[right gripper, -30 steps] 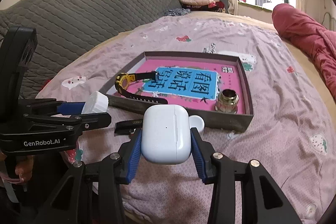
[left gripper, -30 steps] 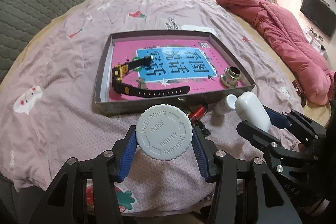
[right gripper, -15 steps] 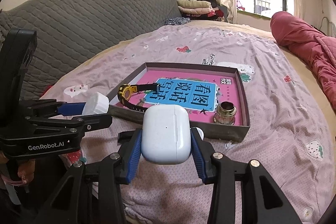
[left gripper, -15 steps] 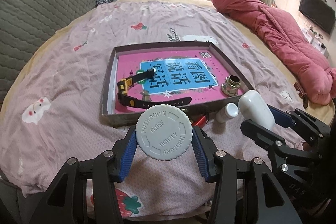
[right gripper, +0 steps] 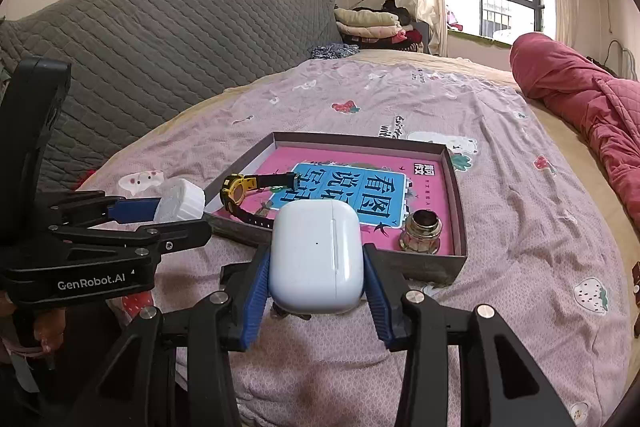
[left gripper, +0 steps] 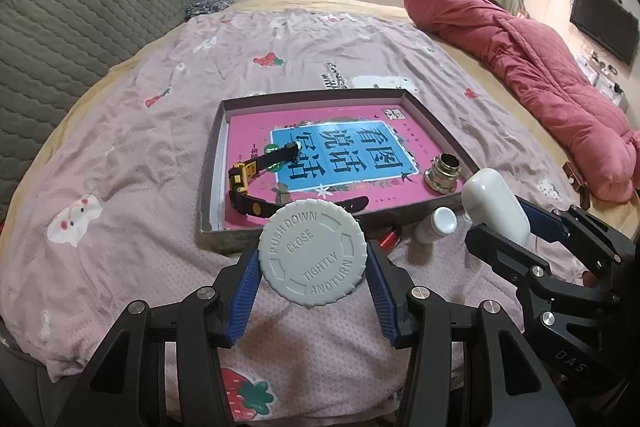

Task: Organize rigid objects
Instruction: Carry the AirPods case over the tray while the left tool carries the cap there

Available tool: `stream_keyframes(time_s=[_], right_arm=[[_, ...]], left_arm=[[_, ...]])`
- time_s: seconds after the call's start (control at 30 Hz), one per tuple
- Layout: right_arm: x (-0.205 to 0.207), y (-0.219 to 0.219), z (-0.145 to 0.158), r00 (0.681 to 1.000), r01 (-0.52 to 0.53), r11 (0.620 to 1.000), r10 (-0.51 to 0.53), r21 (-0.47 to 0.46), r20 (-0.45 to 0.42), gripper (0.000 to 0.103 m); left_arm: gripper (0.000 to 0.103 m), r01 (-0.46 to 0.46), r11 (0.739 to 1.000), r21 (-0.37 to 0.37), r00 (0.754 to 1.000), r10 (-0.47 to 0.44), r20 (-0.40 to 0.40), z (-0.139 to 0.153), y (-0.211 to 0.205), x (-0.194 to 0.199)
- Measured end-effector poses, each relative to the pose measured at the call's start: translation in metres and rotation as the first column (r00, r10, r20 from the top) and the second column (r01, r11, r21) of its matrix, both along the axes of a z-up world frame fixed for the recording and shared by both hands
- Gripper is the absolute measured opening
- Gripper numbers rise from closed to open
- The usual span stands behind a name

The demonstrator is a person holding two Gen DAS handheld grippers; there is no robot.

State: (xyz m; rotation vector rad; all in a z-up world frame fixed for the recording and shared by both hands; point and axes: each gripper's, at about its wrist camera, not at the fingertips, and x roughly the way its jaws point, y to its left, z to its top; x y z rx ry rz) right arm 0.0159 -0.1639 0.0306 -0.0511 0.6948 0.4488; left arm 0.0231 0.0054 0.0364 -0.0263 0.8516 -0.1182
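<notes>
My left gripper (left gripper: pixel 313 281) is shut on a white child-proof bottle cap (left gripper: pixel 312 251), held above the bed in front of the tray; it also shows in the right wrist view (right gripper: pixel 180 201). My right gripper (right gripper: pixel 316 285) is shut on a white earbud case (right gripper: pixel 317 257), seen at the right of the left wrist view (left gripper: pixel 496 205). A shallow grey tray (left gripper: pixel 210 187) with a pink and blue base holds a yellow-faced watch (left gripper: pixel 256 183) and a brass fitting (left gripper: pixel 443 174). The tray (right gripper: pixel 460 199), watch (right gripper: pixel 240 193) and fitting (right gripper: pixel 422 231) show in the right wrist view too.
A small white bottle (left gripper: pixel 436 225) and a red item (left gripper: pixel 389 238) lie on the pink bedsheet by the tray's near wall. A red quilt (left gripper: pixel 540 83) lies along the right side. A grey quilted headboard (right gripper: pixel 160 39) stands at the left.
Both grippers have risen and drawn back from the tray, which now looks smaller and farther. Each holds the same object as before.
</notes>
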Motion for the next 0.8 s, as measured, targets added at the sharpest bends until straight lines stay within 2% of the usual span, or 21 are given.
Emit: stream_keyframes(time_s=[0.8], right_arm=[[0.022, -0.006, 0.021, 0.994, 0.065, 0.997, -0.068, 0.037, 0.082, 0.044]], left_arm=[[0.052, -0.044, 0.999, -0.003, 0.997, 0.044, 0.07, 0.029, 0.003, 0.03]])
